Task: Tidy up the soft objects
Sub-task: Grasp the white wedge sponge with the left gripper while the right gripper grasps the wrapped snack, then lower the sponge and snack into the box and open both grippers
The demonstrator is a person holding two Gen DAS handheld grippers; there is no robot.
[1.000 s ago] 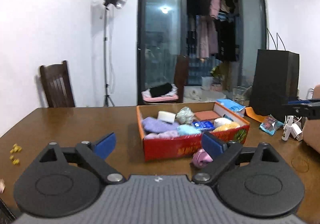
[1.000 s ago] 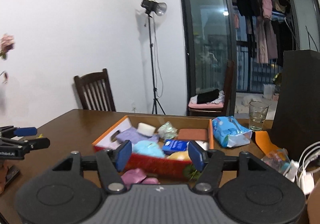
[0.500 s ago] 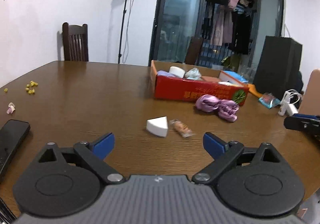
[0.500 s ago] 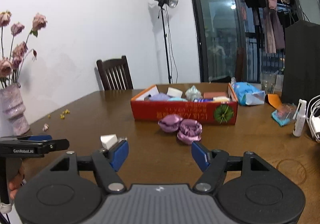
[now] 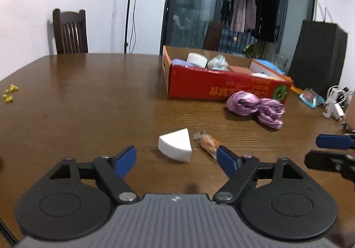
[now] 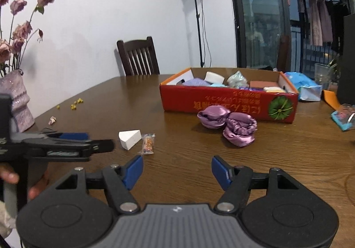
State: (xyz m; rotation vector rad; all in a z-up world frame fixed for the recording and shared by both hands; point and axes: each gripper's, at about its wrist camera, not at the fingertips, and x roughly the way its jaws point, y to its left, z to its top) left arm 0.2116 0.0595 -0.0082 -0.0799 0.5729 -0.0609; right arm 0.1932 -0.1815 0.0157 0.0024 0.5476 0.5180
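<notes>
A white wedge-shaped sponge (image 5: pixel 175 144) lies on the brown table just ahead of my open, empty left gripper (image 5: pixel 177 160), between its fingers in view. It also shows in the right wrist view (image 6: pixel 129 136). A small clear snack packet (image 5: pixel 207 143) lies right of it. A purple satin scrunchie bundle (image 5: pixel 257 108) lies in front of the red cardboard box (image 5: pixel 221 86), which holds several soft items. My right gripper (image 6: pixel 176 171) is open and empty, well short of the purple bundle (image 6: pixel 228 124) and the box (image 6: pixel 228 103).
A pink vase with dried roses (image 6: pixel 15 101) stands at the table's left edge. Yellow crumbs (image 5: pixel 10 92) lie far left. A blue tissue pack (image 6: pixel 307 89), glass (image 6: pixel 321 73), black bag (image 5: pixel 317 57) and cables (image 5: pixel 335 106) sit right. A chair (image 5: pixel 70 31) stands behind.
Both grippers have pulled back from the box and lowered toward the table. The left one has closed in on the white sponge, which now sits just ahead of its fingers.
</notes>
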